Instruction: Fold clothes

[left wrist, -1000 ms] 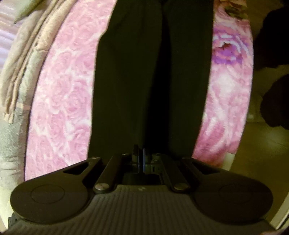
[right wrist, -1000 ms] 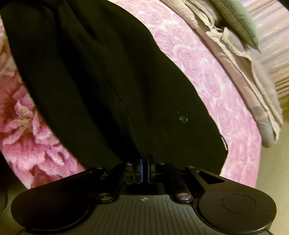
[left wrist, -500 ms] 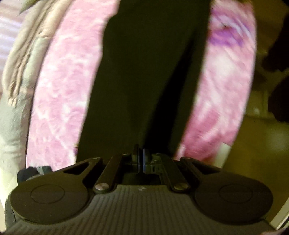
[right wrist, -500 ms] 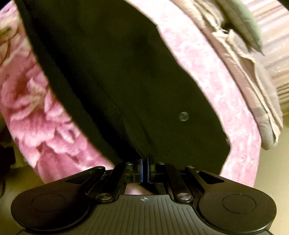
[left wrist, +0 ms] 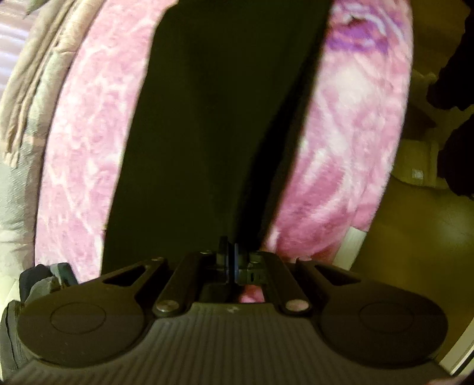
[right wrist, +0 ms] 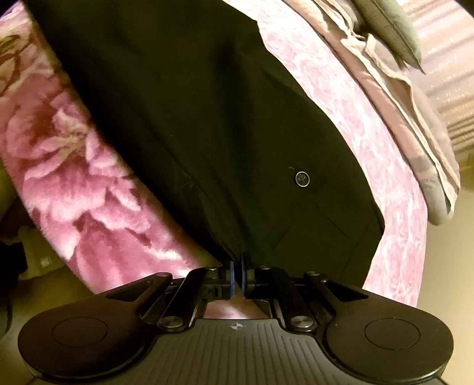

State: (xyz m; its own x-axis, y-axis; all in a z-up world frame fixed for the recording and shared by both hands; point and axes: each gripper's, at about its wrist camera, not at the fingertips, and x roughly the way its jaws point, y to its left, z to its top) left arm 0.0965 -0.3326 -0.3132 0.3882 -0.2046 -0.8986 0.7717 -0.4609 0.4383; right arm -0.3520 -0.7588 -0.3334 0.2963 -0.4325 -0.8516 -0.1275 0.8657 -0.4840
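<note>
Black trousers (left wrist: 213, 124) lie lengthwise on a pink floral blanket (left wrist: 83, 142). In the left wrist view the cloth narrows down to my left gripper (left wrist: 231, 248), whose pads are shut on its near edge. In the right wrist view the wider end of the black trousers (right wrist: 189, 112) shows a small round button (right wrist: 302, 179) and a pocket seam. My right gripper (right wrist: 237, 262) is shut on that end's near edge, just above the pink floral blanket (right wrist: 83, 195).
A folded beige and grey quilt (right wrist: 414, 124) and a grey pillow (right wrist: 391, 26) lie along the far side of the bed. The floor (left wrist: 414, 251) shows beyond the blanket's edge, and a dark grey object (left wrist: 44, 278) sits at the lower left.
My left gripper has sunk toward the bed with the trousers' edge still pinched, and a dark grey object has come into view at lower left. The right gripper has dropped a little closer to the blanket.
</note>
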